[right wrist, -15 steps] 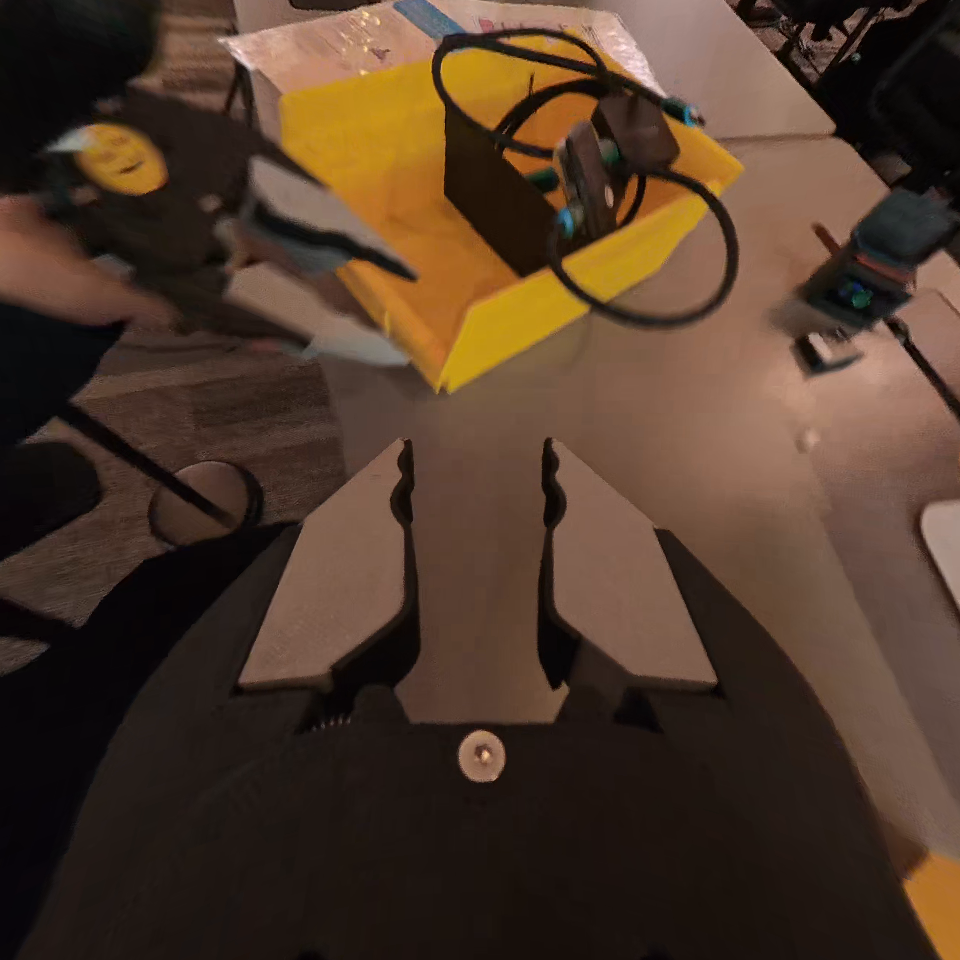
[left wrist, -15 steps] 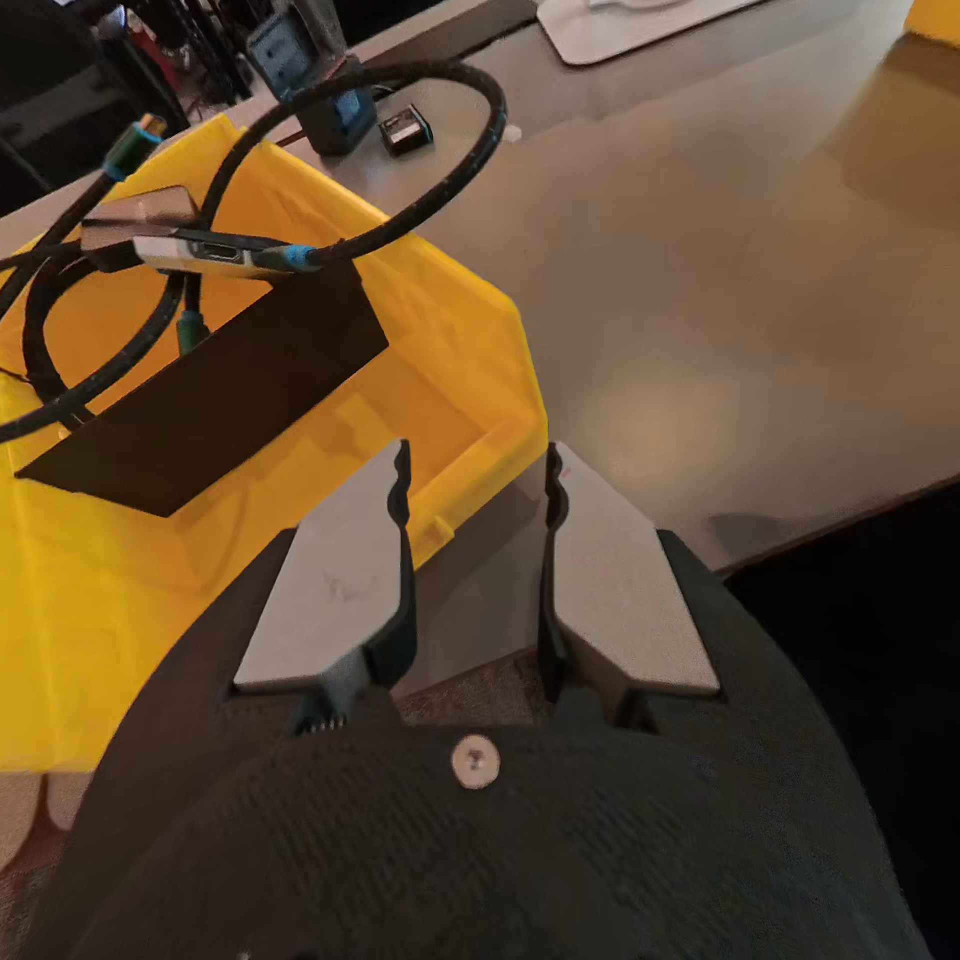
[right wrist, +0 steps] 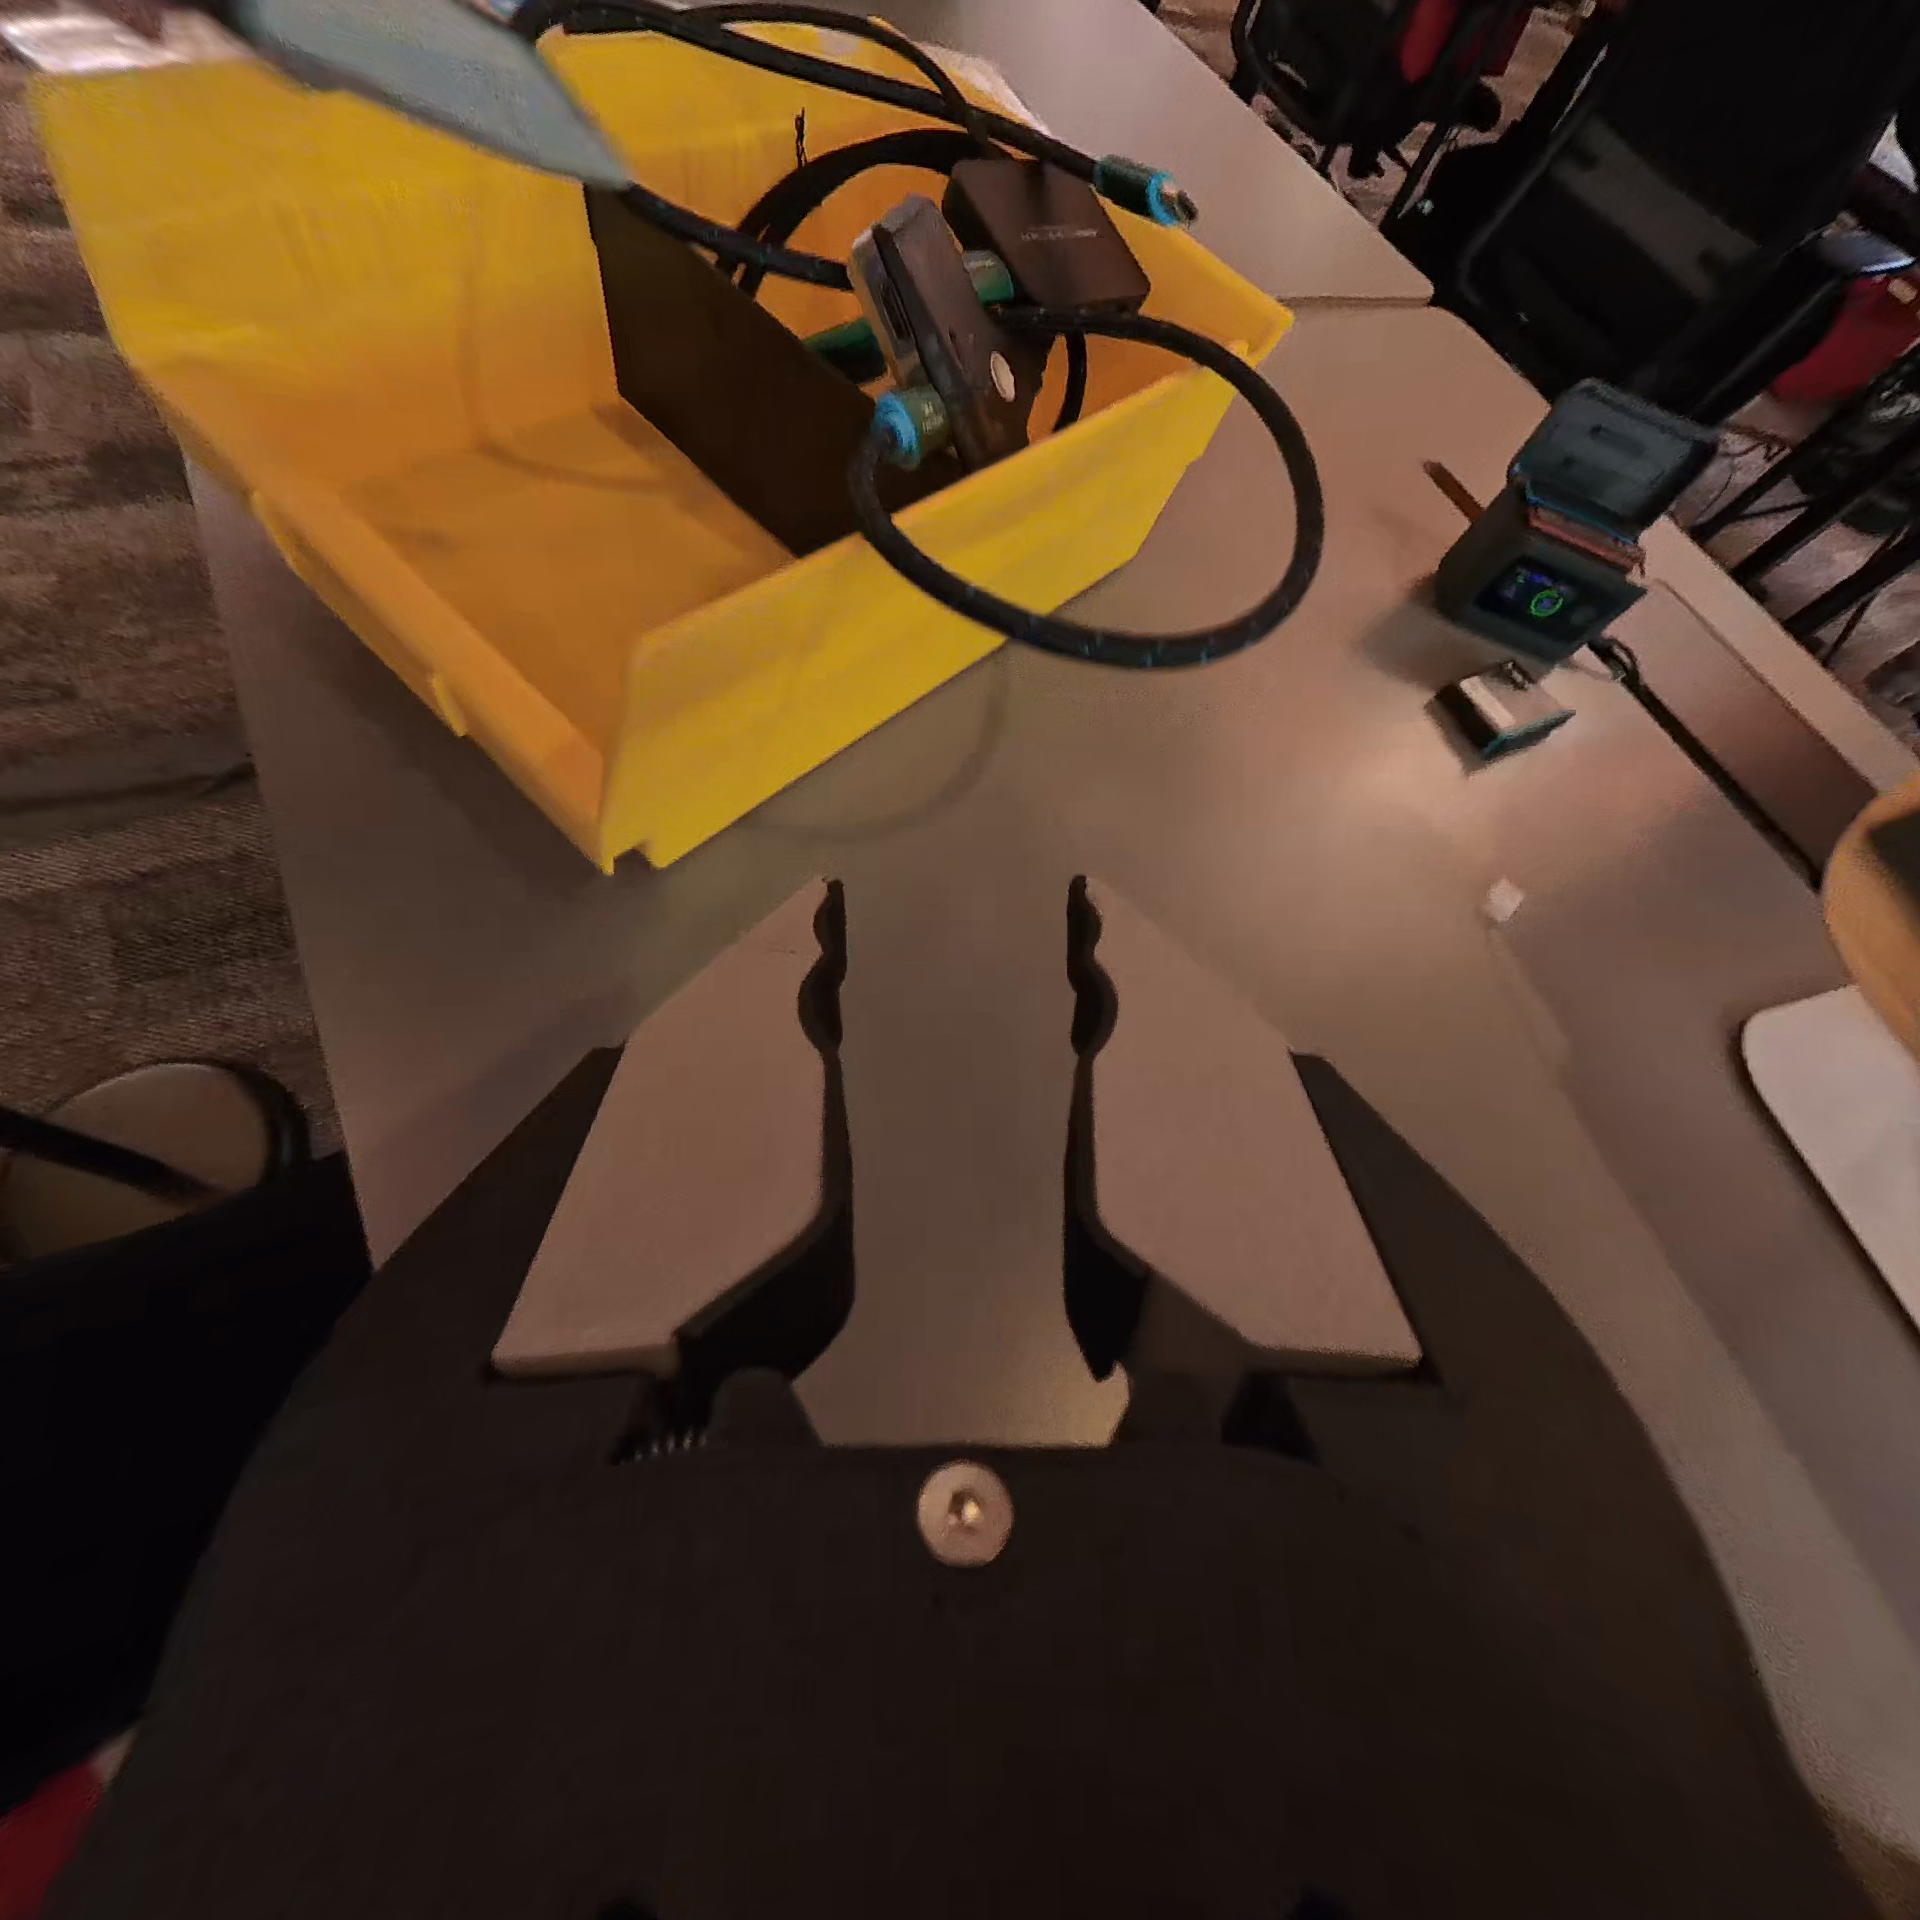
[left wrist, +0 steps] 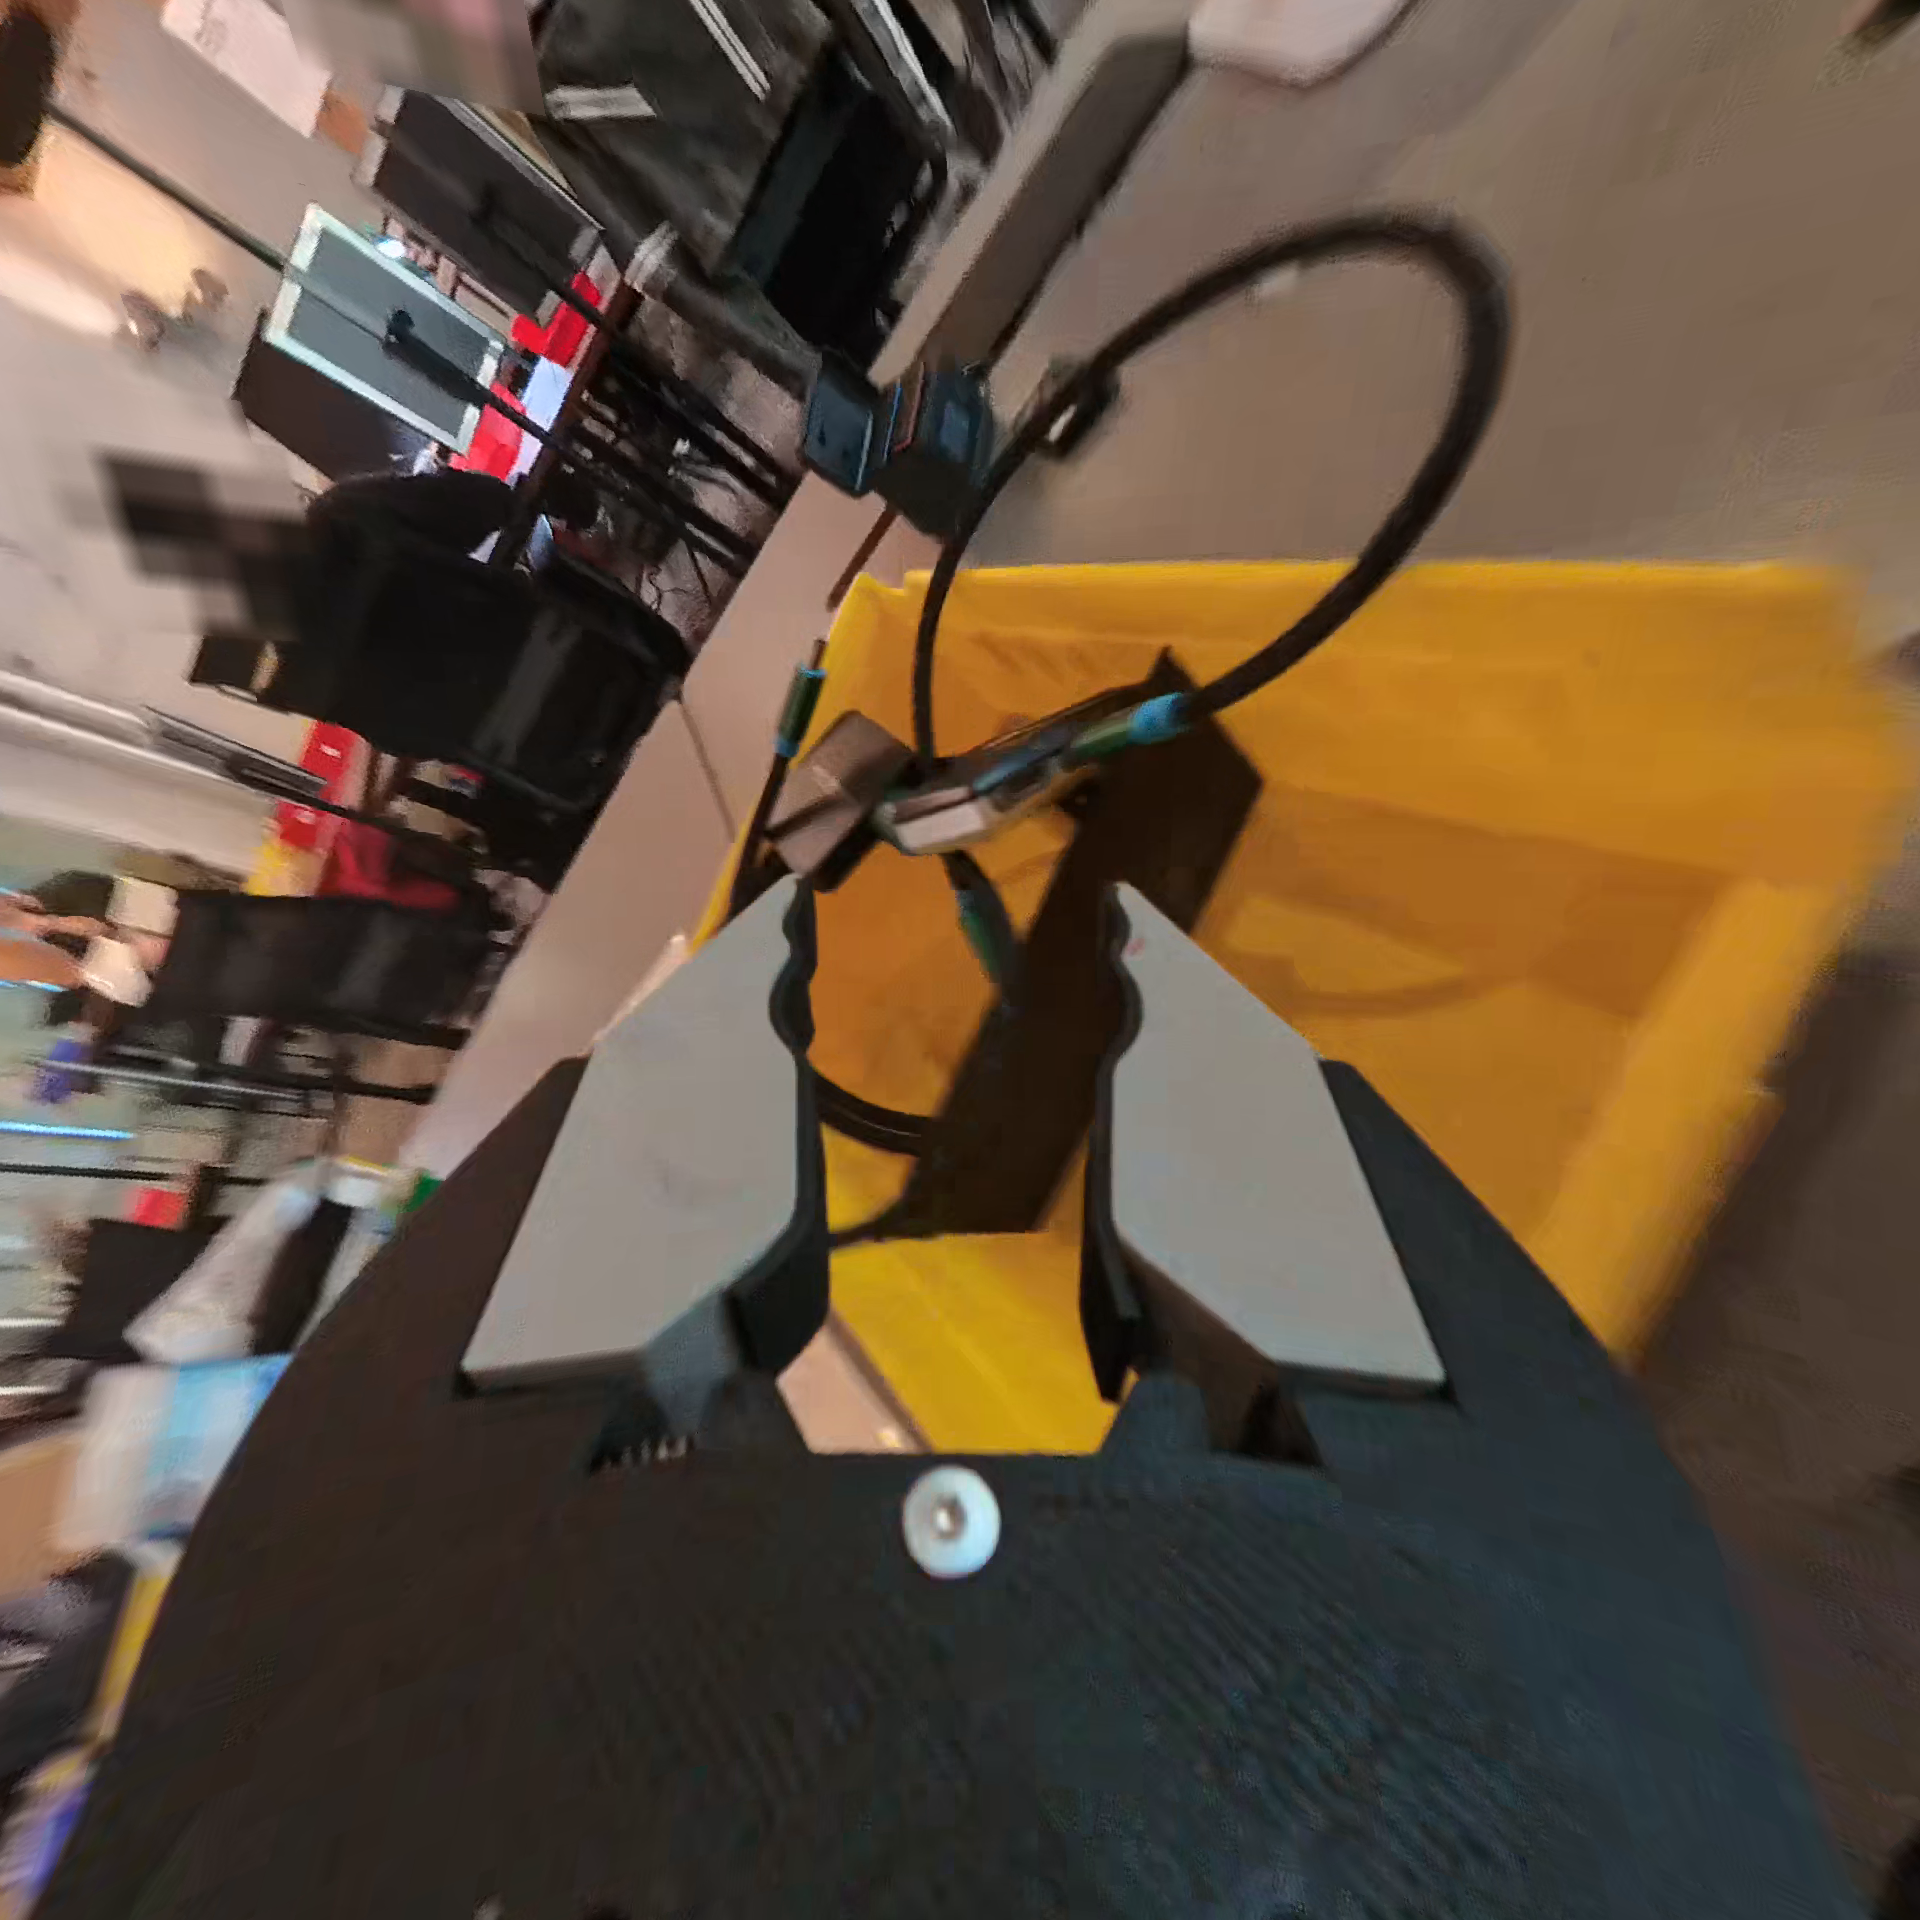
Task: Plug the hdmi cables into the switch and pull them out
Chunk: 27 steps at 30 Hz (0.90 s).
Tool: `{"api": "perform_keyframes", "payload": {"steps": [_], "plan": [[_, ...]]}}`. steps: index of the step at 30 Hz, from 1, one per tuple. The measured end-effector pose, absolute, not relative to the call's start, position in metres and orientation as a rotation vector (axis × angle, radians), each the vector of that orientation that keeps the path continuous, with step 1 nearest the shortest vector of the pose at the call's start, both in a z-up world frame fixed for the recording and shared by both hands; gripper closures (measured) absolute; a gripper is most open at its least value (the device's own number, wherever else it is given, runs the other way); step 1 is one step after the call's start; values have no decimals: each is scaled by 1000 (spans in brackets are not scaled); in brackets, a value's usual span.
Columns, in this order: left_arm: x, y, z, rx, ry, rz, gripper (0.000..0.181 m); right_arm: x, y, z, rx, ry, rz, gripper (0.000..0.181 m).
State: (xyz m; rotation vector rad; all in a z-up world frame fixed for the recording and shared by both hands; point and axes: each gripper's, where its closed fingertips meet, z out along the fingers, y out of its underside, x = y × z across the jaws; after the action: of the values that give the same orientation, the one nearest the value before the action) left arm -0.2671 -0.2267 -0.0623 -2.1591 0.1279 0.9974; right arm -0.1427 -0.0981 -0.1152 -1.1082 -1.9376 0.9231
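A yellow bin (right wrist: 831, 665) on the grey table holds the slim dark HDMI switch (right wrist: 956, 322), standing on edge against a black divider (right wrist: 717, 384). A second dark box (right wrist: 1049, 239) lies behind it. A black braided cable (right wrist: 1288, 499) loops out over the bin's rim, and its blue-green plug (right wrist: 909, 421) sits in the switch's end. Another plug (right wrist: 1143, 197) lies free at the far rim. My right gripper (right wrist: 954, 904) is open and empty over the table, short of the bin. My left gripper (left wrist: 956, 914) is open and empty above the bin (left wrist: 1558, 603), just short of the switch (left wrist: 977, 800); one of its fingers (right wrist: 436, 83) shows blurred.
A small device with a lit screen (right wrist: 1558, 551) and a small black block (right wrist: 1496, 717) stand right of the bin. A white pad (right wrist: 1849, 1122) and a yellow object (right wrist: 1881, 904) are at the right edge. Carpet floor lies left of the table edge. To the yellow object (right wrist: 1881, 904): right tips about 25 cm, left tips about 40 cm.
My left gripper has swung up over the bin, tilted, with its fingers now close to the switch. My right gripper has moved nearer the bin. Both stay open.
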Motion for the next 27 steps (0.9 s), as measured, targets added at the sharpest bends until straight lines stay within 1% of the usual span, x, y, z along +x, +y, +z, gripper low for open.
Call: {"api": "perform_keyframes", "payload": {"steps": [2,4,5,6,7,8,11,14,17,19,24,27], "plan": [[-291,-208,-74,-2276,269,1032,130,-128,-91,-121,-1131,-1958,932,140],[-310,-192,-88,-2364,401,1074,135,-114,-86,-122,-1135,-1967,950,139],[-317,-188,-100,-2430,486,1085,133,-107,-83,-121,-1135,-1973,964,139],[-323,-186,-112,-2493,581,1102,136,-100,-80,-118,-1135,-1975,978,138],[-330,-185,-120,-2533,674,1148,144,-93,-77,-116,-1135,-1976,988,138],[-336,-183,-126,-2559,776,1191,148,-88,-73,-113,-1134,-1981,997,138],[-338,-178,-123,-2585,980,1241,155,-72,-63,-111,-1139,-1999,1010,137],[-333,-174,-86,-2553,941,1247,158,-61,-52,-117,-1136,-2020,970,136],[-324,-165,-29,-2410,747,1297,164,-53,-47,-116,-1120,-2012,978,136],[-311,-155,11,-2276,646,1386,164,-47,-47,-111,-1107,-1999,1015,136],[-235,-117,95,-1978,670,1616,164,-30,-40,-85,-1039,-1944,1033,137],[-181,-89,154,-1808,685,1632,164,-14,-32,-61,-1011,-1901,1053,138]]}}
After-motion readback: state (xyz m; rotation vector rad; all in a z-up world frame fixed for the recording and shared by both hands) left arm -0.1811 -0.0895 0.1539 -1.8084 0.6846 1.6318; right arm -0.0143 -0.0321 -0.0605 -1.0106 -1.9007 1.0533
